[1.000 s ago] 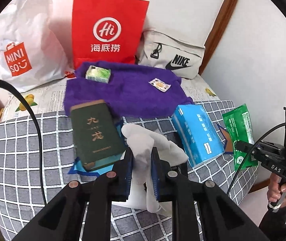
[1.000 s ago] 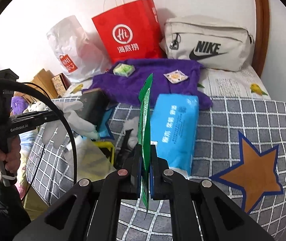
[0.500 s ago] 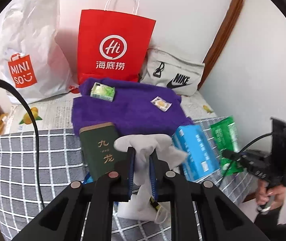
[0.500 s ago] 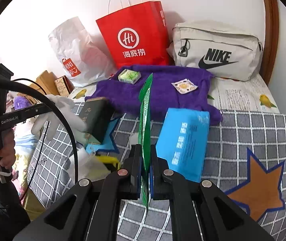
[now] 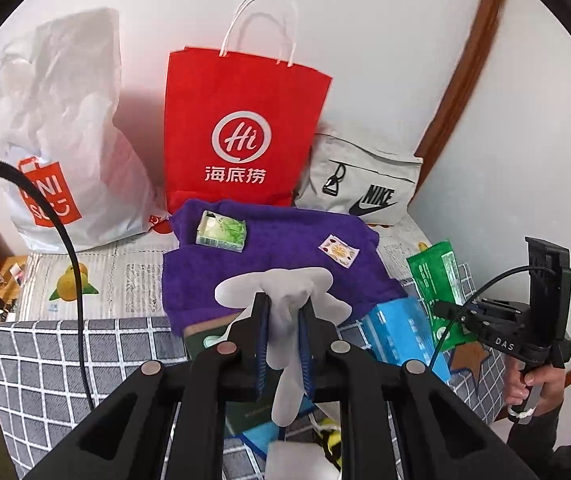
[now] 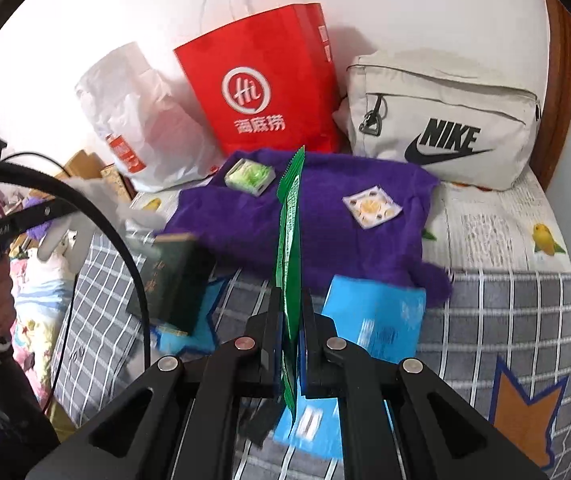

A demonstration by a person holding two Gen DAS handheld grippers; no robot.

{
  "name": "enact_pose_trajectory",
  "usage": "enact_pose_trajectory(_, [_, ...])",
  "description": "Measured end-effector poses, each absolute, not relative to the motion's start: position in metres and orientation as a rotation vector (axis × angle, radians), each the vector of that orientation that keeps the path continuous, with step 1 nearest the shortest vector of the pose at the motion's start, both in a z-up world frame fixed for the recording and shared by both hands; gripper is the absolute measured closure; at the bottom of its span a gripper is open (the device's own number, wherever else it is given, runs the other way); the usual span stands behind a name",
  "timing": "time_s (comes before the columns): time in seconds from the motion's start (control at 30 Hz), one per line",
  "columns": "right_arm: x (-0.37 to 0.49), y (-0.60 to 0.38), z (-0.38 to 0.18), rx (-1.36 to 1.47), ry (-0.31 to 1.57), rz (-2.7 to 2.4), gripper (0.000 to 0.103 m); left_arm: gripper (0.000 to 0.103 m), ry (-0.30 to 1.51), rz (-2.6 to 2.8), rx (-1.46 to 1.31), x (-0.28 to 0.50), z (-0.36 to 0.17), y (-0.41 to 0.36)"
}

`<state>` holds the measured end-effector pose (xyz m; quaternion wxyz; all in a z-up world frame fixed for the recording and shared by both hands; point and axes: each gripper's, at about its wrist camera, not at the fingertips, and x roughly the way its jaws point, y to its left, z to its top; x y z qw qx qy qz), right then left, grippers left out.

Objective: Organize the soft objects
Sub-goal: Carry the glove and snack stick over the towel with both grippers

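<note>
The left claw [image 5: 283,320] pinches a white glove [image 5: 285,292] in the air above the bed [image 6: 525,304]; the right claw [image 6: 291,320] pinches a green pouch [image 6: 290,240]. Neither is stowed yet. Tissue pack [image 6: 373,320], towel [image 6: 325,216] and book [image 6: 173,280] remain out. What the red bag [image 5: 241,128] holds is hidden.

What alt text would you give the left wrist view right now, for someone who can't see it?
The left gripper is shut on a white glove, held above a checked blanket. Behind lie a purple towel, a red paper bag, a Nike pouch, and the right gripper pinching a green packet.
</note>
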<state>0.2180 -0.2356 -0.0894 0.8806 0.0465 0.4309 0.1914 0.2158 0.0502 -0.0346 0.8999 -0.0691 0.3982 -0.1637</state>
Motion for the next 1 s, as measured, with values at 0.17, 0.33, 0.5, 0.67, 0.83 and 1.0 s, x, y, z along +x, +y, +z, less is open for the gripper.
enact_pose_trajectory(0.17, [0.257,-0.238,-0.094,0.099,0.916,0.372,0.097,0.089,0.848,-0.327,-0.138,0.247,-0.04,0.055])
enact_pose_trajectory(0.33, [0.305,-0.241,-0.105,0.116,0.945,0.357,0.097,0.089,0.852,-0.322,-0.143,0.277,-0.042,0.058])
enact_pose_trajectory(0.5, [0.352,-0.238,-0.137,0.117,1.023,0.345,0.097,0.089,0.871,-0.301,-0.101,0.311,-0.059,0.054])
enact_pose_trajectory(0.67, [0.379,-0.236,-0.174,0.091,1.128,0.341,0.097,0.089,0.922,-0.289,-0.117,0.34,-0.082,0.057])
enact_pose_trajectory(0.83, [0.388,-0.244,-0.197,0.103,1.175,0.257,0.097,0.089,0.949,-0.305,-0.136,0.356,-0.101,0.055])
enact_pose_trajectory(1.0, [0.388,-0.253,-0.201,0.127,1.17,0.228,0.096,0.089,0.959,-0.348,-0.149,0.364,-0.108,0.048])
